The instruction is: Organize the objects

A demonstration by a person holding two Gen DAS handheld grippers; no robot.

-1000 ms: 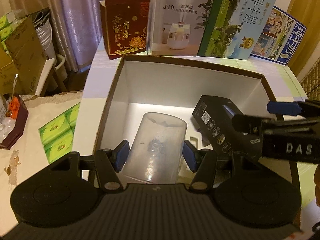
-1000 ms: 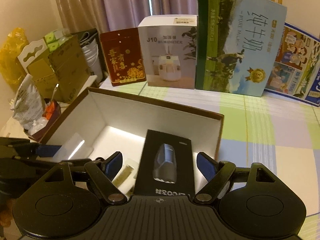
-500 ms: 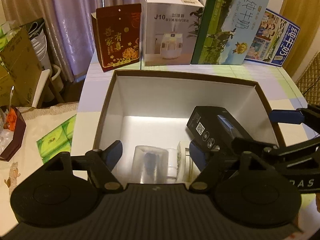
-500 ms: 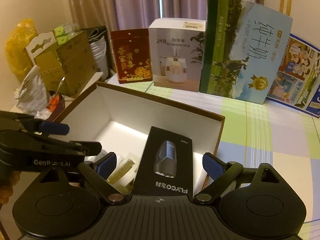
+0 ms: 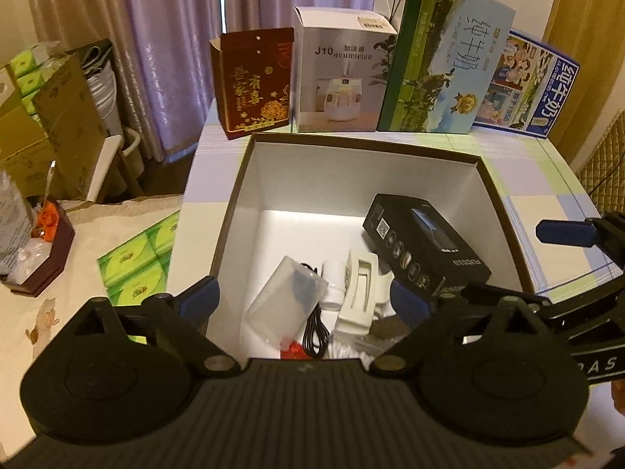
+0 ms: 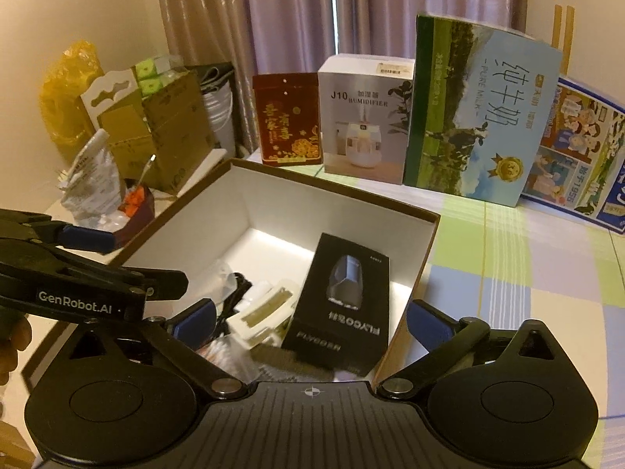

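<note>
A brown box with a white inside (image 5: 351,179) stands on the table. In it lie a clear plastic cup (image 5: 287,305) on its side, a black cable (image 5: 314,332), a white plastic part (image 5: 357,297) and a black Flyco box (image 5: 425,246), which leans against the right wall. My left gripper (image 5: 304,297) is open and empty above the box's near edge. My right gripper (image 6: 310,318) is open and empty over the black Flyco box (image 6: 341,301). The box also shows in the right wrist view (image 6: 273,199).
Upright at the table's back stand a red gift box (image 5: 254,82), a white humidifier box (image 5: 340,74), a green milk carton (image 5: 441,66) and a blue milk carton (image 5: 523,86). Green tissue packs (image 5: 136,262) and cardboard boxes (image 5: 47,125) are at the left.
My left gripper let go of the clear cup, opened and pulled back and up; the cup now lies in the box. My right gripper also pulled back from the black box.
</note>
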